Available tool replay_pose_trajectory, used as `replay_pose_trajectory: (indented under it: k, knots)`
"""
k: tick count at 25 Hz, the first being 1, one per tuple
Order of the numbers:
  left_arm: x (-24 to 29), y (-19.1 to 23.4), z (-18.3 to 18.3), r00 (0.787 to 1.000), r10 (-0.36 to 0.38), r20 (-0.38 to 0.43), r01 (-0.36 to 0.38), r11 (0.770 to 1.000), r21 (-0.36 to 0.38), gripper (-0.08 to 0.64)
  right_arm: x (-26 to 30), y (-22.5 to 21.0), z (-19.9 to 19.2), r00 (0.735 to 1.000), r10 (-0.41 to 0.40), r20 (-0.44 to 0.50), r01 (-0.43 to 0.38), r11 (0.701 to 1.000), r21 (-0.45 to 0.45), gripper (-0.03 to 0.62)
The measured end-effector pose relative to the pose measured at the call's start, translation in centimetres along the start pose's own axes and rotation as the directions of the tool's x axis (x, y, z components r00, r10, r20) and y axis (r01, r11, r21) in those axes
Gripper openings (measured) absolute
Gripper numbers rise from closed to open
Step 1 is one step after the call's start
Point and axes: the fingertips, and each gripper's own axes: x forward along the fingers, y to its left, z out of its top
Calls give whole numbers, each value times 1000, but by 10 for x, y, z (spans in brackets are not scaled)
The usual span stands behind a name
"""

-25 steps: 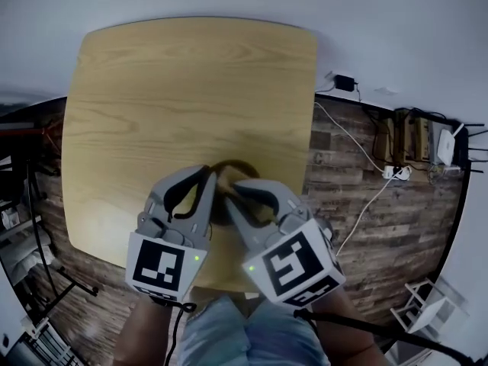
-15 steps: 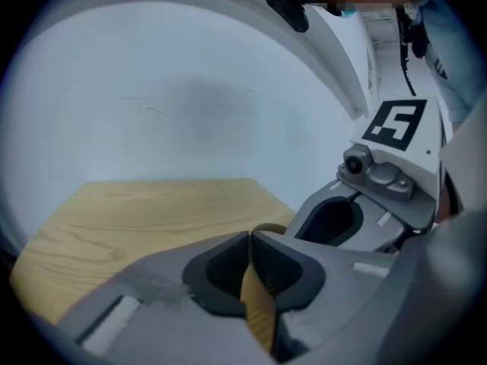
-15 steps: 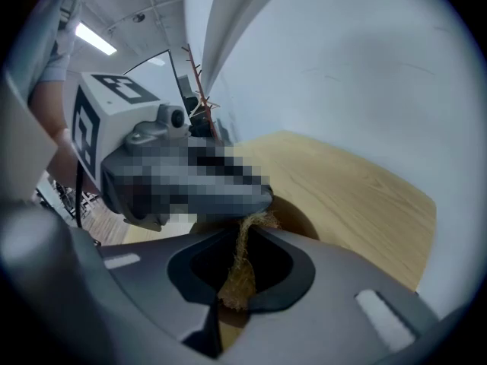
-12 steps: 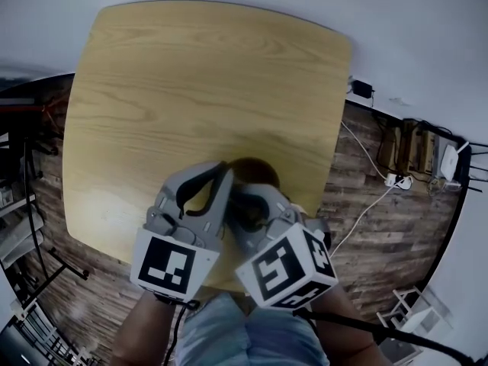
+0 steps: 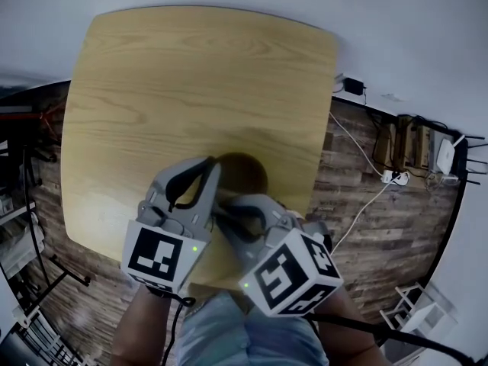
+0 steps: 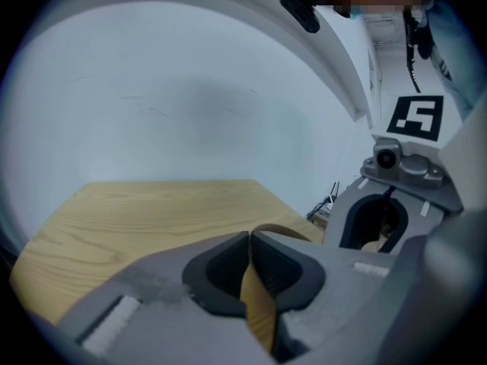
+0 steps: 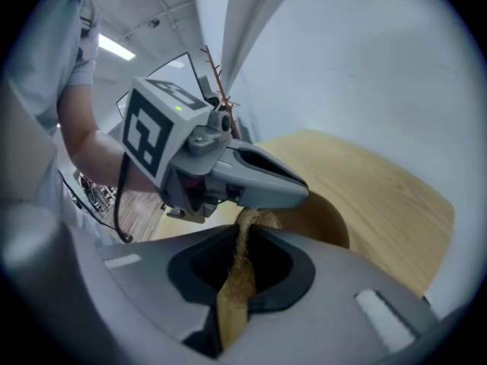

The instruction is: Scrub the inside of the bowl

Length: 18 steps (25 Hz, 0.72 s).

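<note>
Wood-plank floor seen around pale wooden table [image 5: 191, 75]. Brown bowl [image 5: 250, 171] set close to table's near edge, right of its middle. Bowl's thin rim pinched edge-on by left gripper [image 6: 249, 242]. Tan fibrous scrubber [image 7: 236, 280] clamped in right gripper [image 7: 243, 233], tip held at bowl's rim. Bowl judged light, stiff, probably wooden, easily slid or tipped. Firm rim hold advised while scrubber is pressed inside.

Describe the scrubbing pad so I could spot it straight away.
Start at the light wooden table; near its front edge sits a brown bowl. There the right hand-held gripper pinches the scrubbing pad: a thin tan strip, rough and fibrous where the bowl is smooth.
</note>
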Motion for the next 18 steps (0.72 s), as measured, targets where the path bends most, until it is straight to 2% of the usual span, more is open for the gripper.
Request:
replay_pose_trajectory:
  k: [5,7,10,14,18]
  knots:
    - [0,5,-1,1000,10,-1,-10,999,52,35,-22,13,-2,999,25,37,-26,999,19,41]
    - [0,8,-2,1000,19,9,-19,999,45,35,-31,14,-5,998,20,54,-22,999,35,41]
    - [2,14,-6,999,37,36,-37,999,2,37,-45,16,-12,998,-8,70,4,999,52,41]
    - [2,23,-17,997,59,52,-53,993,-107,38,-67,13,-21,994,-69,89,62,995,80,43]
    - [-4,28,-20,993,92,69,-82,987,-136,38,-88,5,-24,983,-135,124,122,986,111,43]
